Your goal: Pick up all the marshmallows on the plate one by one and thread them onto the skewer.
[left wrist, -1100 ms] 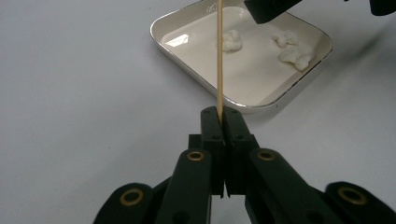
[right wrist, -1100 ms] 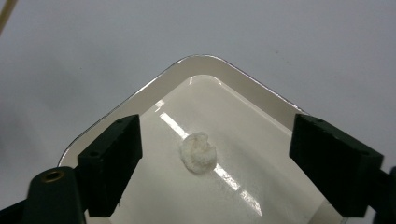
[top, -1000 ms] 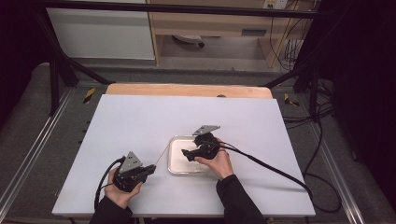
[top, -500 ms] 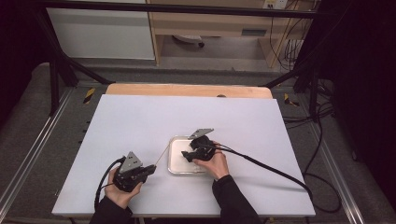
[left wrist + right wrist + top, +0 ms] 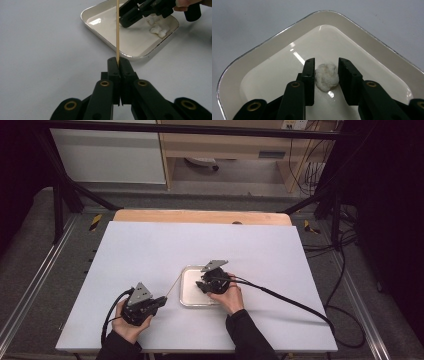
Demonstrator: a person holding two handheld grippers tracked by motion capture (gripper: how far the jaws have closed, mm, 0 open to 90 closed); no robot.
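Right gripper [image 5: 326, 77] is straddling a white lump [image 5: 326, 76] in the tray [image 5: 262, 50], jaws partly open, needing closing; left gripper [image 5: 117, 65] is clamping a skewer [image 5: 117, 30].

A white-covered worktop [image 5: 150, 250] is lying under the tongs, with a wooden shelf unit [image 5: 235, 150] standing beyond.

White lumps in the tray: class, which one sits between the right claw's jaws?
The single white lump between the open right claw, apart from the cluster of lumps elsewhere in the tray.
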